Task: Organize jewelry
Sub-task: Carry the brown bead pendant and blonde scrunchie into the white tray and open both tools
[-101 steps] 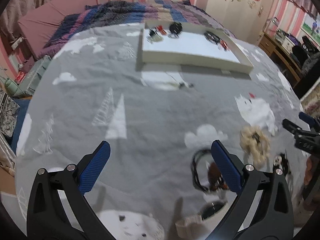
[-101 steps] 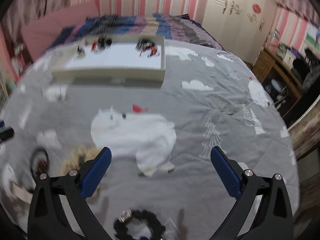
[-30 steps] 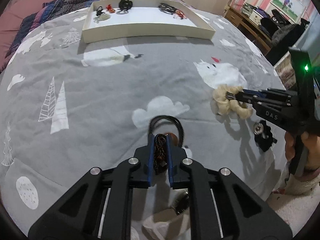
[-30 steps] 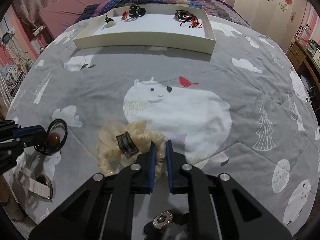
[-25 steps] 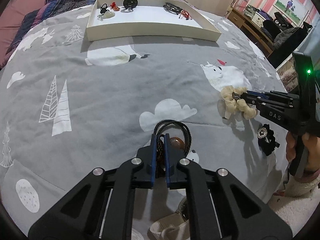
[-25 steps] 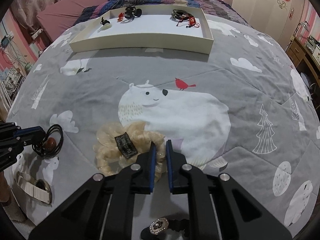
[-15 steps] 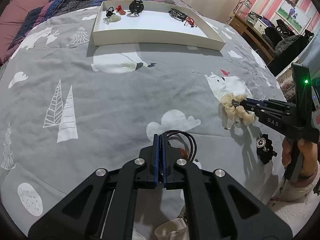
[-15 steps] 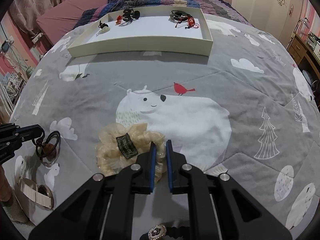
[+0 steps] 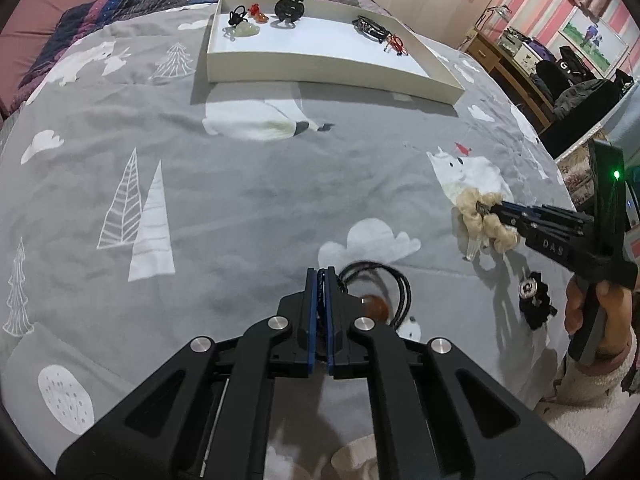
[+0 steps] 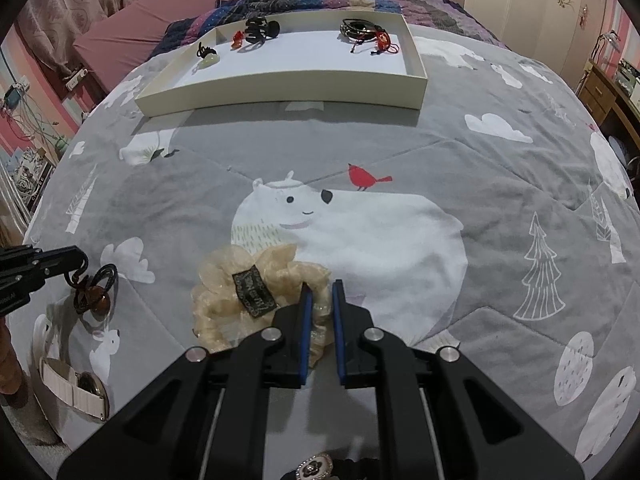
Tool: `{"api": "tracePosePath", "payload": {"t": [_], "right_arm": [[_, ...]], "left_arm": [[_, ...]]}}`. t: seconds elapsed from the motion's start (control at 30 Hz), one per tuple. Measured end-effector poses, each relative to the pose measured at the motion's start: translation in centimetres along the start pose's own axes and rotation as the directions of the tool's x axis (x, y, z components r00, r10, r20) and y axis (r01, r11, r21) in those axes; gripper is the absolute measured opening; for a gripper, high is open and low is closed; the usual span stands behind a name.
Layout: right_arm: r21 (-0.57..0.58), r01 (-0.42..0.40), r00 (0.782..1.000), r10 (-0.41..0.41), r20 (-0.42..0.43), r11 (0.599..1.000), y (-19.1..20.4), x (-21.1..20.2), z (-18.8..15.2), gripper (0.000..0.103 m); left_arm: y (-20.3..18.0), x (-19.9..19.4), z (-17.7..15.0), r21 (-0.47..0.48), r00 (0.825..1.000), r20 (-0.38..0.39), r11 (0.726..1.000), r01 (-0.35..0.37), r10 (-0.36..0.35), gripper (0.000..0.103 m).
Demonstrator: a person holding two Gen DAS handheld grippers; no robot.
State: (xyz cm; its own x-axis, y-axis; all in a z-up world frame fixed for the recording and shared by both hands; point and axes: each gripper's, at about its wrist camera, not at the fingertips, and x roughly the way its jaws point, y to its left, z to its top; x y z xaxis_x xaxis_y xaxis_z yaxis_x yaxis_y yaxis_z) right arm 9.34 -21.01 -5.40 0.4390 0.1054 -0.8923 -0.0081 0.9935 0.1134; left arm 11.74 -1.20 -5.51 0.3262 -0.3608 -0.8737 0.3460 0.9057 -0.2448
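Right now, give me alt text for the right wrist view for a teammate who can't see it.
The right gripper is shut on a cream scrunchie over a grey polar-bear bedspread. At the left edge the left gripper holds a black cord necklace with an amber bead; a white tray of jewelry sits farther back.

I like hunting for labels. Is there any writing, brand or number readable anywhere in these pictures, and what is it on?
"DAS": white letters on the right gripper body, in the left wrist view.
Dark tag on the cream scrunchie: lettering too blurred to read.
Nothing else legible.
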Motion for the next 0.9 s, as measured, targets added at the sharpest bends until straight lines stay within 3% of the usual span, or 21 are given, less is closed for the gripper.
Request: {"api": "tracePosePath", "payload": {"t": [0.1,0.23,0.43,0.57,0.6,0.7,0.9], "right_arm": [[0.002,-0.002,1.000,0.002,0.000,1.000,0.0,0.0,-0.1,0.010],[0.004,-0.004,1.000,0.004,0.001,1.000,-0.1,0.0,-0.2,0.010],[0.001,-0.002,1.000,0.002,0.001,1.000,0.0,0.1,-0.2,0.010],[0.003,-0.002,1.000,0.002,0.005,1.000,-0.1,0.0,-0.3,0.010],[0.002,-0.002,1.000,0.002,0.005,1.000,-0.1,0.0,-0.3,0.010],[0.000,-0.001,1.000,0.001,0.006,1.000,-0.1,0.0,-0.3,0.010],[-0.006,0.008,1.000,-0.008,0.021,1.000,0.1,-0.1,-0.2,0.008]], "left_arm": [[-0.1,-0.3,-0.7,0.002,1.000,0.004,1.000,-0.008,0.008,0.007],[-0.2,-1.0,-1.5,0.008,0.999,0.032,1.000,-0.024,0.024,0.038],[-1.6,-1.4,-2.2,0.060,0.998,0.060,0.998,-0.023,0.019,0.049],[-2.6,-0.5,-2.1,0.094,0.999,0.044,0.995,-0.030,0.026,0.048],[-2.7,-0.2,-2.0,0.098,0.999,0.036,0.995,-0.035,0.031,0.043],[-2.7,0.4,-1.9,0.096,1.000,0.015,0.995,-0.020,0.019,0.014],[-2.4,-0.1,-1.5,0.082,0.999,0.039,0.997,-0.011,0.007,0.003]]}}
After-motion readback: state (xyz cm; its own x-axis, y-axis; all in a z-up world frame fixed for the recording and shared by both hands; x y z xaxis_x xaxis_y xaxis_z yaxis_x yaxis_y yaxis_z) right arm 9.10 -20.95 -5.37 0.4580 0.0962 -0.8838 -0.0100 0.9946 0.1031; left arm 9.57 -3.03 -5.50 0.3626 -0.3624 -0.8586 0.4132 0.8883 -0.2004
